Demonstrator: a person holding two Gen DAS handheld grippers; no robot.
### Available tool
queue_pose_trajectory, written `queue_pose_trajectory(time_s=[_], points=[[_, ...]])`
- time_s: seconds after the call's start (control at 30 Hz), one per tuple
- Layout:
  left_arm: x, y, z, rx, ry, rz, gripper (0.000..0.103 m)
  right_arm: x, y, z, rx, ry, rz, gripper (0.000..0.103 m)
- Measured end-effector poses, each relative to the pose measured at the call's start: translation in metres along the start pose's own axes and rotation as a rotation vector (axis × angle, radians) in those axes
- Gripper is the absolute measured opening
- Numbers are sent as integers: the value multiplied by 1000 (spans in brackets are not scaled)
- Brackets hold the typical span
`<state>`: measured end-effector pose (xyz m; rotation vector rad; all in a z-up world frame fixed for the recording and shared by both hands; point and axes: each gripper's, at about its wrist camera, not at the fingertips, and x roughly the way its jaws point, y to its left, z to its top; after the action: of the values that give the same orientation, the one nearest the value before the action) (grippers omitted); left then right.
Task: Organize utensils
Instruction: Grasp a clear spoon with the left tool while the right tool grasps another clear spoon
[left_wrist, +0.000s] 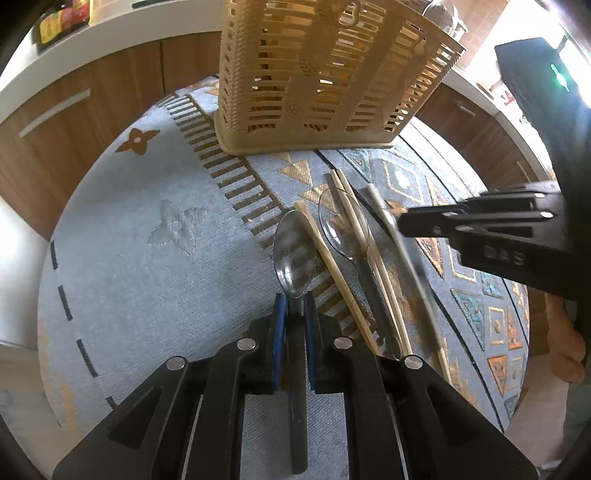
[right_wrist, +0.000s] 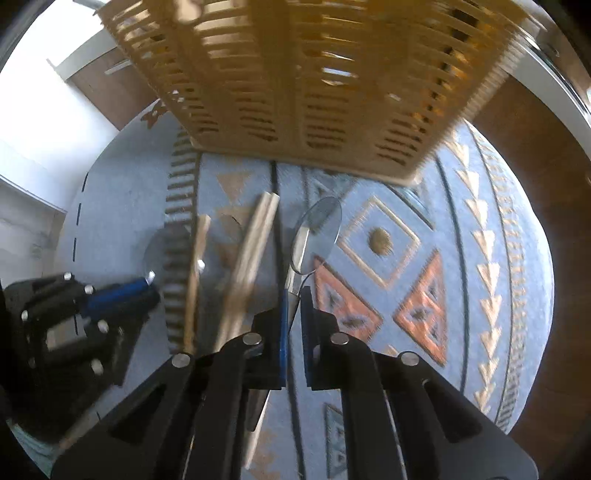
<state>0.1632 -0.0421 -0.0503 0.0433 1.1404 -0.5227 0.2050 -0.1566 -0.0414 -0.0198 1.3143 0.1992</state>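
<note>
A tan slotted utensil basket (left_wrist: 325, 74) stands on the far side of a patterned blue cloth (left_wrist: 147, 221); it also shows in the right wrist view (right_wrist: 314, 85). My left gripper (left_wrist: 295, 306) is shut on the neck of a clear plastic spoon (left_wrist: 295, 254), its dark handle running back between the fingers. My right gripper (right_wrist: 293, 299) is shut on another clear spoon (right_wrist: 317, 232) and holds it above the cloth. A third clear spoon (left_wrist: 340, 229) and several wooden chopsticks (left_wrist: 332, 266) lie between the two grippers.
The cloth covers a round table whose edge drops off on all sides. Brown cabinets with white counters (left_wrist: 92, 103) stand behind. My right gripper body (left_wrist: 498, 229) reaches in from the right in the left wrist view.
</note>
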Motion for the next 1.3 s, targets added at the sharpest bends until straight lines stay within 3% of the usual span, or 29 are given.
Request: queue_pose_trajectory(time_s=[0.23, 0.47, 0.83, 1.0, 1.3], points=[[1, -1, 3, 4, 4, -1, 8, 2, -30, -9, 36, 8, -30, 5], [1, -1, 3, 1, 11, -3, 8, -4, -56, -4, 94, 5, 59, 10], [1, 1, 3, 5, 7, -14, 9, 18, -36, 26, 113, 43, 107, 12], [1, 0, 1, 9, 3, -15, 9, 26, -37, 29, 125, 52, 110, 21], [0, 4, 4, -7, 41, -44, 9, 20, -35, 28, 46, 98, 54, 20]])
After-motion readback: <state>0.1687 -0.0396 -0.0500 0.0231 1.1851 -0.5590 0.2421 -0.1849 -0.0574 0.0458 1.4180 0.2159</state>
